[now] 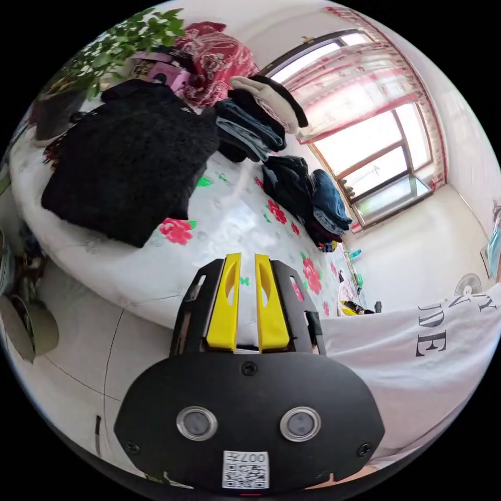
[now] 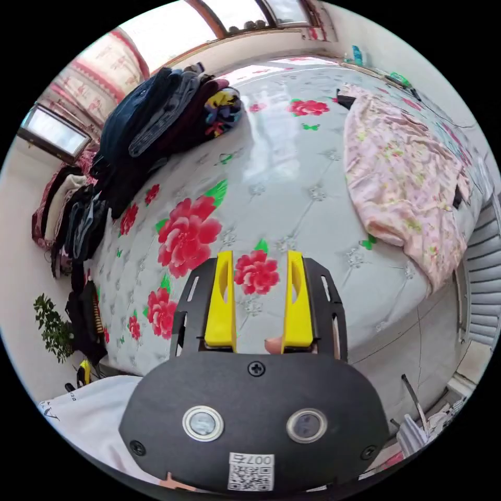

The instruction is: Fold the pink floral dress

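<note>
Fingers (image 2: 295, 302) of the right gripper (image 2: 259, 261) are being held spread, empty, over the bed (image 2: 292, 177); the pink floral dress (image 2: 404, 182) is lying crumpled far right. Left gripper (image 1: 247, 258) fingers are being kept nearly together, empty.

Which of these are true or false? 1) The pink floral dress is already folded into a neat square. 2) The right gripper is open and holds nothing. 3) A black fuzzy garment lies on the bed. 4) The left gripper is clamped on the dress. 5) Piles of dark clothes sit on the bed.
1) False. The pink floral dress lies loose and rumpled near the edge of the bed.
2) True. The right gripper has its jaws apart, with nothing between them.
3) True. The black fuzzy garment lies spread on the bed.
4) False. The left gripper holds nothing, jaws nearly together.
5) True. The piles of dark clothes rest on the bed.
</note>
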Tool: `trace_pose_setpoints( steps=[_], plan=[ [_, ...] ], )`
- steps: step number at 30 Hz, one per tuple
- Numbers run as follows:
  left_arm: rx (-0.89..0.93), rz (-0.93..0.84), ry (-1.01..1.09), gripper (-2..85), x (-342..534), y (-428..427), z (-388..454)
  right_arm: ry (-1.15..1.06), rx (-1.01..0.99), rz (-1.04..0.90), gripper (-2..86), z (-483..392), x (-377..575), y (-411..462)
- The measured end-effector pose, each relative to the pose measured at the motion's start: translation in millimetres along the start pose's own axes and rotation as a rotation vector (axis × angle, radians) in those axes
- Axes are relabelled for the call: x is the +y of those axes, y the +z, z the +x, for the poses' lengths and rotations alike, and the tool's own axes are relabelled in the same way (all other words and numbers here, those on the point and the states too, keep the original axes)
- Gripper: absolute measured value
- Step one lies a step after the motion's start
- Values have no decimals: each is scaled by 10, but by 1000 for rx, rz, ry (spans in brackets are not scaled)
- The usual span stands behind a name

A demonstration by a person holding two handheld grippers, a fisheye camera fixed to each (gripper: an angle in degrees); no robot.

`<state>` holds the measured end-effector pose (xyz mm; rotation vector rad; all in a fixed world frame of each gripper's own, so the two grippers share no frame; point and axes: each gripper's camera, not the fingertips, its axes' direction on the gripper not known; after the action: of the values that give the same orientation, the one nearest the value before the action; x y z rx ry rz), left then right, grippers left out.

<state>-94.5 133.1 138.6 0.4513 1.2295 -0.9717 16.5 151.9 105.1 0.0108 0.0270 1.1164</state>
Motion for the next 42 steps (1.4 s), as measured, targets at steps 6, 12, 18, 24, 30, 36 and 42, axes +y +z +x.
trace_pose_setpoints(
  steps=[6, 12, 18, 24, 30, 36, 42],
  plan=[
    [81, -107, 148, 50, -30, 951, 919, 141, 110, 66, 124, 1009, -163, -307],
    [120, -238, 274, 56, 198, 1828, 1839, 49, 267, -64, 95, 1458, -202, -32],
    [116, -355, 334, 60, 574, 2523, 2452, -52, 157, -11, 11, 1529, -179, -247],
    [119, -380, 406, 63, 842, 2815, 2831, -443, -381, 151, 1, 605, -216, -1153],
    [151, -336, 410, 77, 939, 2811, 2812, -927, -883, 142, 15, -1332, 240, -1739],
    [-36, -184, 332, 88, 818, 2404, 2184, -1159, -921, -33, 71, -2080, 607, -1793],
    [-163, -57, 153, 88, 862, 1825, 1297, -629, -296, -13, 78, -445, -92, -1244]
  ],
)
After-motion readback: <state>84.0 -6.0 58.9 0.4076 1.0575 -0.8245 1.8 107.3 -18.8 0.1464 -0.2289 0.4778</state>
